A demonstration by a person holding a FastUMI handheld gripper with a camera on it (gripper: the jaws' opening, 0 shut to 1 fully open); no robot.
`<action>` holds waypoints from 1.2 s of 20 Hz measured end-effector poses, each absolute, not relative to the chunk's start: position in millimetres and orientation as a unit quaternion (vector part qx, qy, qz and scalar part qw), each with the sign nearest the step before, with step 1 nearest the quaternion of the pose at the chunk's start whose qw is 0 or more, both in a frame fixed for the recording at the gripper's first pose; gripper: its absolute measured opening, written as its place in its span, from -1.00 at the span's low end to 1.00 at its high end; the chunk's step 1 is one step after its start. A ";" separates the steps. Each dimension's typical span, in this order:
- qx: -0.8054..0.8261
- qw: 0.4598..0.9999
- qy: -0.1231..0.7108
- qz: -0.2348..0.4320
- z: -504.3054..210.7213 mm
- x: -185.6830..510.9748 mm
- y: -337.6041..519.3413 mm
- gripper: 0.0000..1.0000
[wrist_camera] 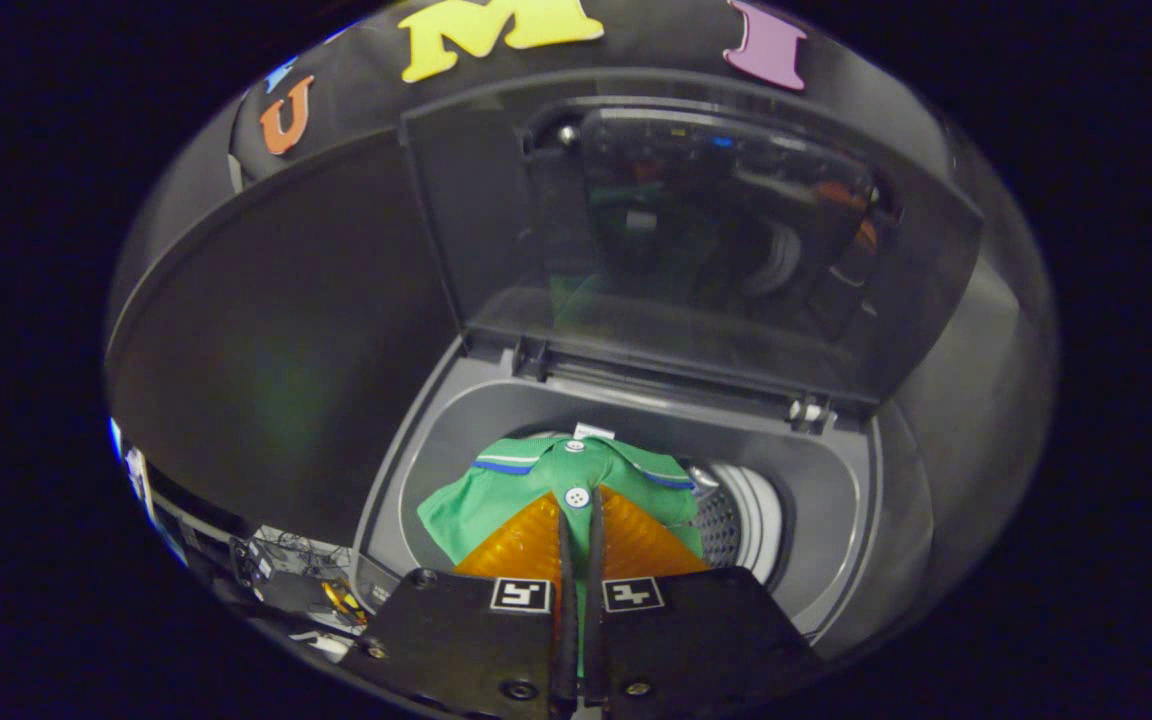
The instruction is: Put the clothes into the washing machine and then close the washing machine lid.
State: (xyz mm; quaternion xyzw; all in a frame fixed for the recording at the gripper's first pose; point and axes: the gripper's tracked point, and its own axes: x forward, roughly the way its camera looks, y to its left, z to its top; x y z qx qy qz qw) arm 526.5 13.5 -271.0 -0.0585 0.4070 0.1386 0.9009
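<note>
Your hand-held gripper (577, 520) has its two fingers drawn nearly together, with only a thin strip of cloth between them, and both press on the green polo shirt with the blue-and-white striped collar (556, 480). You hold the shirt by its buttoned placket, just below the white button. It hangs over the round mouth of the grey top-loading washing machine (836, 500), collar pointing away from you toward the hinge.

The shirt's left shoulder spreads out close to the left side of the grey opening rim (406, 470); whether it touches the rim you cannot tell. To the right of the shirt the perforated steel drum (736, 520) shows, so that side of the mouth has open room. Beyond the collar, a band of grey rim lies between the shirt and the hinge.

The dark, glossy tinted lid (696, 220) stands raised behind the opening, tilted back, its lower edge at the two hinges.

Left of the machine sits a small clutter of cables and gear (286, 570).
</note>
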 end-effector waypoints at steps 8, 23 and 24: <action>0.001 0.866 0.498 0.045 -337.0 529.0 -1.9 -0.88; 0.015 0.873 0.487 0.016 -337.0 511.4 -14.9 -0.16; 0.009 0.877 0.480 0.015 -334.8 512.8 -16.3 0.03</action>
